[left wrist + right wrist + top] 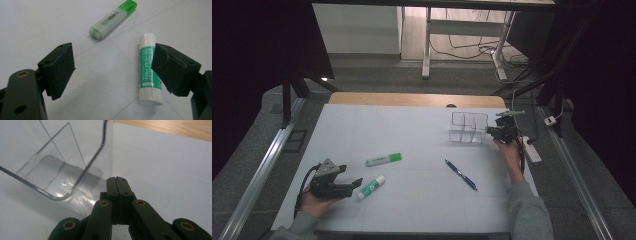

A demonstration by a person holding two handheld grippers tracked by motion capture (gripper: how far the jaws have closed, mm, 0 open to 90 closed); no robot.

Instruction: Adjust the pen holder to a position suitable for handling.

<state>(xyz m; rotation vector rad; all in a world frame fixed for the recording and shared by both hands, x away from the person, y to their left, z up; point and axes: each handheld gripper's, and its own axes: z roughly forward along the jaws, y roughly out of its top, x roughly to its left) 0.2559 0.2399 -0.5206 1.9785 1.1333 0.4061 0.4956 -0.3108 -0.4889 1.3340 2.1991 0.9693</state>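
We hold the left gripper (355, 182) near the desk's (412, 130) front left corner, its fingers (58, 68) spread apart with nothing between them. The glue stick (372, 187) lies flat just beside the tips, and in the left gripper view it passes partly behind one finger. The highlighter (383, 159) lies a little farther in from the front edge. Our right gripper (490, 131) sits near the right edge with its fingers (117, 187) pressed together on nothing, just beside the wall of the clear organizer (468, 127). The pen (460, 174) lies between the organizer and the front edge.
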